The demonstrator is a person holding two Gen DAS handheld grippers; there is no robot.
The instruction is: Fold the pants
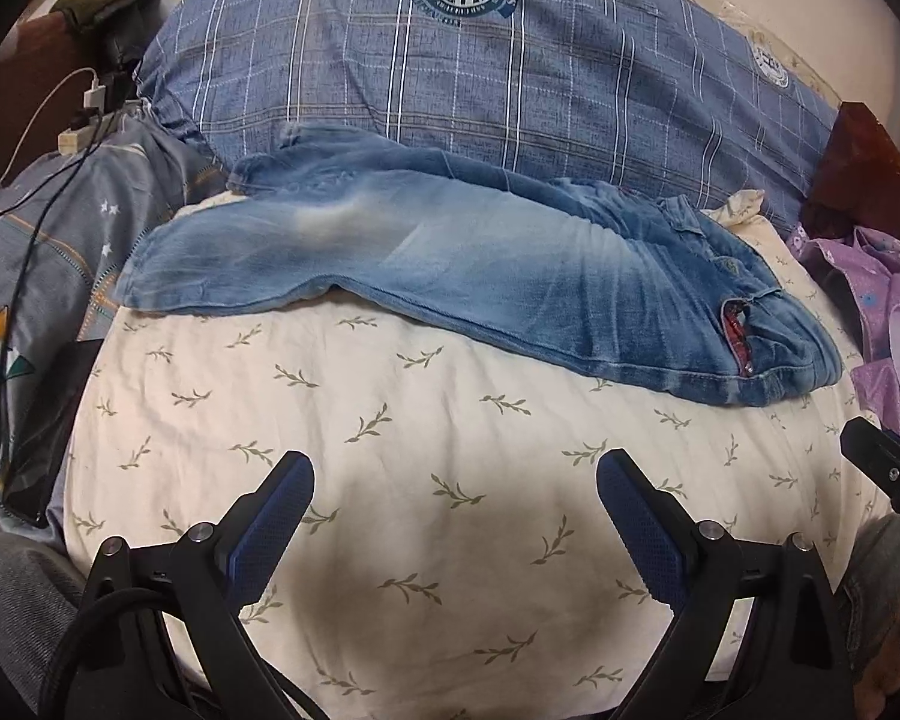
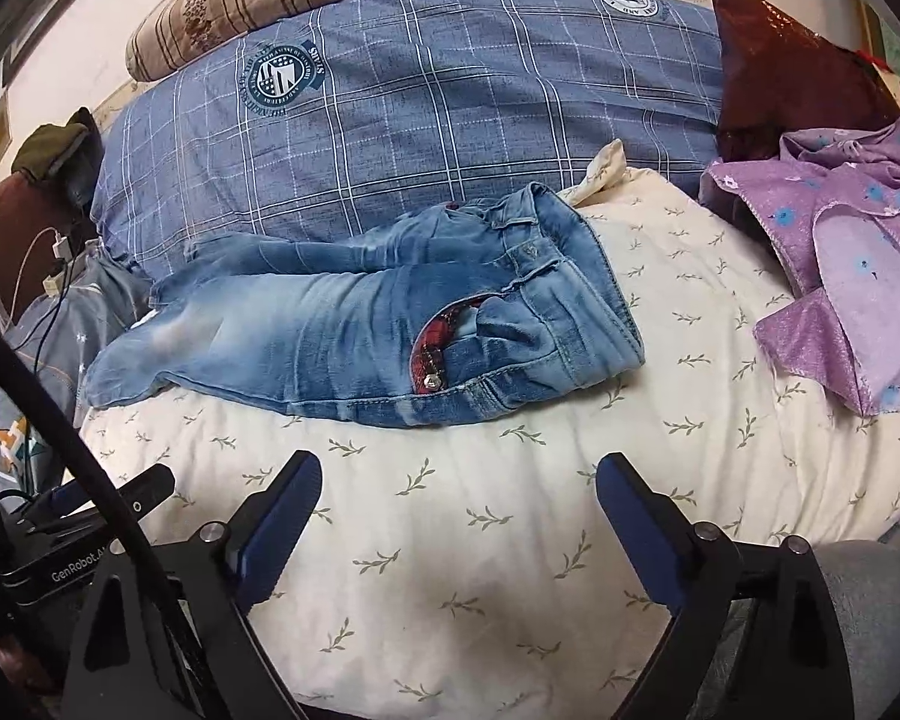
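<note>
A pair of faded blue jeans [image 1: 480,276] lies flat on a cream leaf-print cover [image 1: 390,420], legs doubled one on the other, hems to the left and waistband to the right. The jeans also show in the right wrist view [image 2: 342,336], with a red-lined pocket opening and a metal button near the waist. My left gripper [image 1: 455,480] is open and empty, hovering over the cream cover in front of the jeans. My right gripper [image 2: 458,477] is open and empty, in front of the waistband end.
A blue plaid pillow [image 1: 480,72] lies behind the jeans. A purple flowered garment [image 2: 852,276] is heaped on the right, beside a dark red cushion [image 2: 792,72]. Chargers and cables [image 1: 84,114] lie on the left over a grey patterned quilt [image 1: 60,240].
</note>
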